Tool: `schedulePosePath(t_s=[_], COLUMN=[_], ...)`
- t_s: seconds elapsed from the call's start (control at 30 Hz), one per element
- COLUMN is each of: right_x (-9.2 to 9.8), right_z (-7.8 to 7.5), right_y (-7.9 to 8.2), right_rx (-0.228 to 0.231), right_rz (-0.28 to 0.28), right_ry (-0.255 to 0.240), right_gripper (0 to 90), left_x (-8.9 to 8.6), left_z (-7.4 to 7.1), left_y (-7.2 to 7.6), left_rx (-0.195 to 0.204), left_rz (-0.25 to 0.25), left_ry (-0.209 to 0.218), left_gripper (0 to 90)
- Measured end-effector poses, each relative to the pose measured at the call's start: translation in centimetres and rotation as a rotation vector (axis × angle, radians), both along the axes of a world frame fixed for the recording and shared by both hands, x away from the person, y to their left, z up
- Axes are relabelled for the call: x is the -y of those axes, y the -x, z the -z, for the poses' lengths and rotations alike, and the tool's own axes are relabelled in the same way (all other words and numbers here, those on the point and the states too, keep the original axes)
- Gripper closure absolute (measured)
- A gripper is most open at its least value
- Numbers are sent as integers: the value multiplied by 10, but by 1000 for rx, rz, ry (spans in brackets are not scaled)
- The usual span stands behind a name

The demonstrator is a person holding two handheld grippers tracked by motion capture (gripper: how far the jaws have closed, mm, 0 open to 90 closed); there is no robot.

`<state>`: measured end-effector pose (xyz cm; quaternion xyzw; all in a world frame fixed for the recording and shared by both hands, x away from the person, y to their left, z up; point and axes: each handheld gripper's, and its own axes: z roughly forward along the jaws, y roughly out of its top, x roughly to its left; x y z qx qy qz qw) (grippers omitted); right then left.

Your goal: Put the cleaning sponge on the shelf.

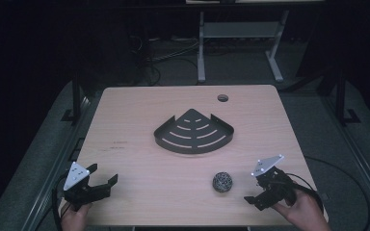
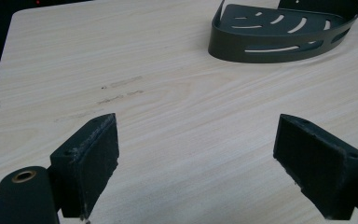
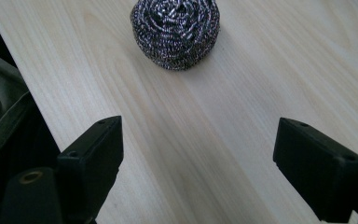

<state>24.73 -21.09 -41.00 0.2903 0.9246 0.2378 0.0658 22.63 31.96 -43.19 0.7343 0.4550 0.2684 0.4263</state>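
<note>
Both my grippers sit w/ jaws wide, holding nothing: right gripper (image 1: 257, 192) near steel scourer (image 1: 222, 182), left gripper (image 1: 102, 179) well apart from corner rack (image 1: 194, 131).

A silvery coiled-wire scouring ball (image 3: 175, 31), a dark slotted corner shelf (image 1: 194, 132), a pale woodgrain table (image 1: 139, 110).

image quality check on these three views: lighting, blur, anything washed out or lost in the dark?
High view: table evenly lit, surroundings nearly black, steel scourer small and soft. Left gripper view: wood grain sharp, corner rack clear but cut by the top edge, left gripper pads slightly soft. Right gripper view: scourer's wire coils crisp with small glints, faint shadow beneath, right gripper dark with little detail.
</note>
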Motion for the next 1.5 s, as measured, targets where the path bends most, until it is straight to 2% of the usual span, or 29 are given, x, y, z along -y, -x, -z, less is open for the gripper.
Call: schedulePosePath(t_s=[0.83, 1.5], right_x=[-30, -45], right_z=[-3, -4], right_y=[-12, -19], right_rx=[-7, -16], right_rz=[-65, -85], right_ry=[21, 35], right_gripper=[151, 152], left_x=[-1, -2], left_z=[-1, -2], left_y=[1, 1], left_rx=[3, 8], left_rz=[-2, -5], left_ry=[4, 6], left_gripper=[134, 134])
